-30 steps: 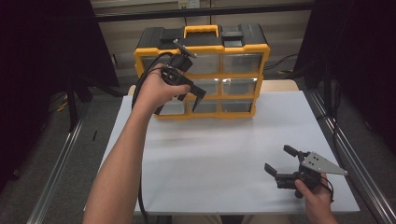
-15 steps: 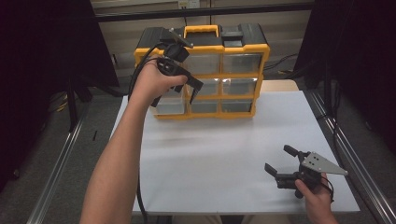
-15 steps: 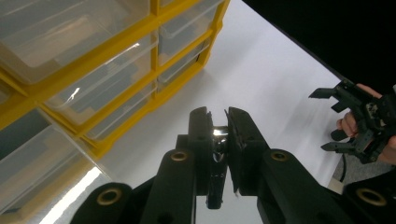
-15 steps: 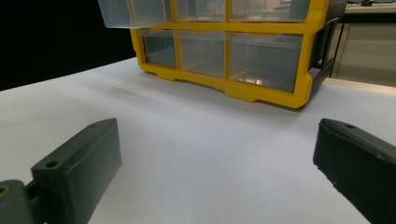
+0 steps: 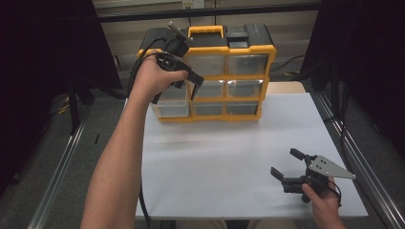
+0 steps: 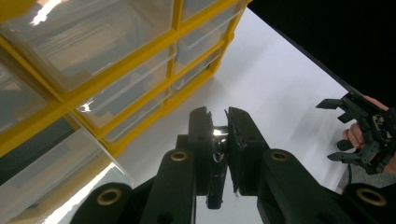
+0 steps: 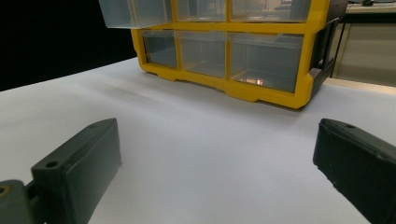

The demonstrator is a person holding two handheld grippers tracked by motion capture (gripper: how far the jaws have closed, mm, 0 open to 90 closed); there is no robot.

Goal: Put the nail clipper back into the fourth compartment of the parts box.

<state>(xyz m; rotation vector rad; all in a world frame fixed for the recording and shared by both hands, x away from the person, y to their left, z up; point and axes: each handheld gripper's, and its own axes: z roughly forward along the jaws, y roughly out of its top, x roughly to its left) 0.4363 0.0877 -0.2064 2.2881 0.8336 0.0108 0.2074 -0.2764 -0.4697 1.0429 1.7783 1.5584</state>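
L gripper (image 6: 219, 135), fingers pinched tight on a small shiny metal piece (image 6: 217, 140), has lifted a bit since a sec ago, off the pulled-out drawer (image 5: 169, 102) at 9 o'clock of the yellow organizer (image 5: 210, 76). Looks like pick done; carry next. R gripper (image 5: 289, 164), fingers wide and empty, unmoved at 5 o'clock on the bench (image 5: 215, 157). No readable labels or brands.

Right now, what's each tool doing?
Left tool: closed on a small shiny object; what it is can't be told.
Right tool: open, empty.
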